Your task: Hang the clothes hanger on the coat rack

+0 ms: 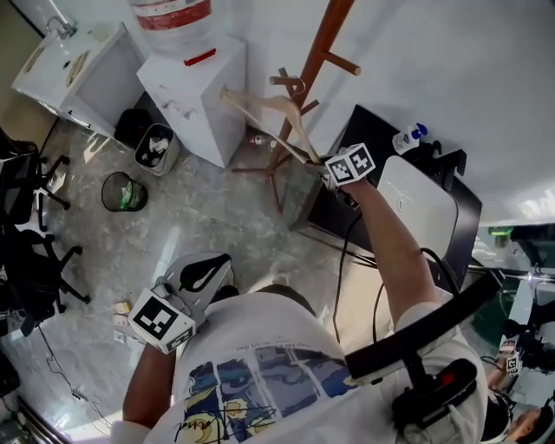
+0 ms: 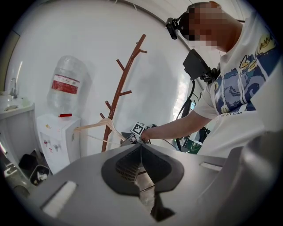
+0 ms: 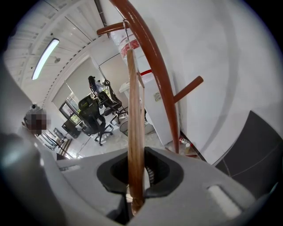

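The brown wooden coat rack point(image 1: 323, 48) stands by the white wall, with short pegs up its pole point(image 3: 155, 66). A pale wooden clothes hanger point(image 1: 264, 107) hangs tilted beside it. Its metal hook point(image 3: 125, 27) reaches a low peg point(image 3: 109, 29); I cannot tell whether it rests there. My right gripper point(image 1: 323, 171) is shut on the hanger's lower end point(image 3: 135, 132), which runs up between the jaws point(image 3: 135, 194). My left gripper point(image 1: 208, 270) is low by the person's body, shut with nothing in it point(image 2: 141, 145). From there I see the rack point(image 2: 126, 79) and hanger point(image 2: 95, 126) ahead.
A white water dispenser point(image 1: 195, 95) with a bottle point(image 1: 171, 17) stands left of the rack. Two waste bins point(image 1: 124, 191) are on the floor nearby. A black cabinet point(image 1: 364, 139) with a white lid point(image 1: 416, 199) is right of the rack. Office chairs point(image 1: 26, 199) stand far left.
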### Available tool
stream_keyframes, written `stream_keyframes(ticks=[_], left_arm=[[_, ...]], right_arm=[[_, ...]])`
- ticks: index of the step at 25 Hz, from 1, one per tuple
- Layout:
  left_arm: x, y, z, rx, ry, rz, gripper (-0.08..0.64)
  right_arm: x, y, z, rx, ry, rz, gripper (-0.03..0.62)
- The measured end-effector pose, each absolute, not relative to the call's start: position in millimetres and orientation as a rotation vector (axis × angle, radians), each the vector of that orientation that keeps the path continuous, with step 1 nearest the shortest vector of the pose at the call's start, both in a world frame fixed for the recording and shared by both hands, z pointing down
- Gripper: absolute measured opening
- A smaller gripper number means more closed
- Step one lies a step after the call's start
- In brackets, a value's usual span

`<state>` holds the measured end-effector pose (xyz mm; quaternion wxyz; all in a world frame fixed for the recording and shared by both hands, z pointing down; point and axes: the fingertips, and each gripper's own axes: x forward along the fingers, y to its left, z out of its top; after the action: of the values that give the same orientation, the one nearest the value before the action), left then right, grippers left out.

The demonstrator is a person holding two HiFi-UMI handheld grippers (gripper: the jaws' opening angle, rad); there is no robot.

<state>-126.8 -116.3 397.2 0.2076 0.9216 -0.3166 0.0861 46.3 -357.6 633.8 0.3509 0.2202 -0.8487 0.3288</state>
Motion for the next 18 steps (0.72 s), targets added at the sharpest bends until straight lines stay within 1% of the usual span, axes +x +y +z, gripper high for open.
stream_keyframes(ticks=[5, 18], left_arm=[[-125.0, -121.3, 394.9, 2.56, -0.895, 0.251, 0.003], [-105.4, -128.2, 394.1, 2.551, -0.897, 0.301, 0.003]], right_arm=[[46.9, -366.4, 637.5, 0.595, -2.228, 0.82, 0.04], [63.7, -388.3, 640.0, 0.682, -2.3, 0.79, 0.078]])
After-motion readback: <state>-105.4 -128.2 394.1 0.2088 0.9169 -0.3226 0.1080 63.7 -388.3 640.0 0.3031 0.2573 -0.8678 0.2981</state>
